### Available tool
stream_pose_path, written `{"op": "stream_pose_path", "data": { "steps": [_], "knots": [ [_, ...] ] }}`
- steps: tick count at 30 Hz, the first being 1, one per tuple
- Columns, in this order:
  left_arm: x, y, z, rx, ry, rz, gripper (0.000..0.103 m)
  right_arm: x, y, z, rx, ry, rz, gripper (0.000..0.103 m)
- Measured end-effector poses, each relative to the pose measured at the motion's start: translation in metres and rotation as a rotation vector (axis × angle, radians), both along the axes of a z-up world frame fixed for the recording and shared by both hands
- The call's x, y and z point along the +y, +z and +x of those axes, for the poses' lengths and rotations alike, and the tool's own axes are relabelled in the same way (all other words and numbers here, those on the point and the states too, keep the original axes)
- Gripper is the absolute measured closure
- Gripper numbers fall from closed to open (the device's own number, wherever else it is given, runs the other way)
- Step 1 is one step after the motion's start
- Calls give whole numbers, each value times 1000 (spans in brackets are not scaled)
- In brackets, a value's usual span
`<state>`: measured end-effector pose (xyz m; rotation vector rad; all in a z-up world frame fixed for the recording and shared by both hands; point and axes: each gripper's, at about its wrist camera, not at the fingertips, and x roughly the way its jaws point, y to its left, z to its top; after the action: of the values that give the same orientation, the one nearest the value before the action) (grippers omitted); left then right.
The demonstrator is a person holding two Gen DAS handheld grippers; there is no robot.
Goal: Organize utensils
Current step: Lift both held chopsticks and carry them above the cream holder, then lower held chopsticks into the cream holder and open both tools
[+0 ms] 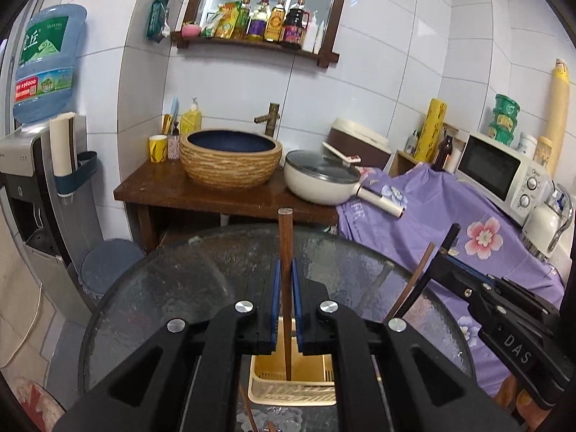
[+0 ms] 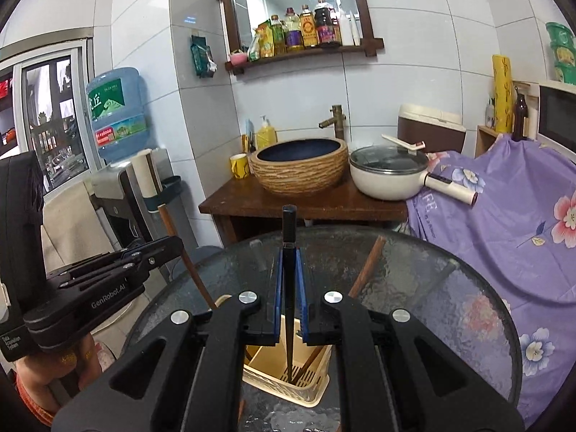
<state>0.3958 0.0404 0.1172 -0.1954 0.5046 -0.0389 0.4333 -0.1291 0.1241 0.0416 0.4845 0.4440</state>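
Note:
In the left wrist view my left gripper (image 1: 285,270) is shut on a brown wooden chopstick (image 1: 285,237). It stands upright with its lower end inside a cream plastic utensil basket (image 1: 288,396) on the round glass table (image 1: 172,288). My right gripper (image 2: 289,262) is shut on a black chopstick (image 2: 289,230), whose tip also reaches into the basket (image 2: 313,392). Another brown chopstick (image 2: 367,266) leans out of the basket to the right. Each gripper shows in the other's view: the right gripper (image 1: 444,252) at the right, the left gripper (image 2: 178,243) at the left.
Behind the table stands a wooden washstand (image 1: 223,194) with a woven-look basin (image 1: 230,158) and a white lidded pot (image 1: 320,180). A purple floral cloth (image 1: 450,216) covers the counter at right under a microwave (image 1: 500,172). A water dispenser (image 1: 32,165) and a bin (image 1: 108,262) stand at left.

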Motion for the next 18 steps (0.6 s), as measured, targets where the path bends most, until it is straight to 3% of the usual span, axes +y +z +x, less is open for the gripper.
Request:
{"op": "stream_pose_path", "data": {
  "steps": [12,18],
  "knots": [
    [2,-36,11,78,-2,-18,96,-2,-24,11,34,-24,-8,95],
    [-1,-39,10,62,11,0,96,-6,-28,12,33,-34,-2,95]
  ]
}}
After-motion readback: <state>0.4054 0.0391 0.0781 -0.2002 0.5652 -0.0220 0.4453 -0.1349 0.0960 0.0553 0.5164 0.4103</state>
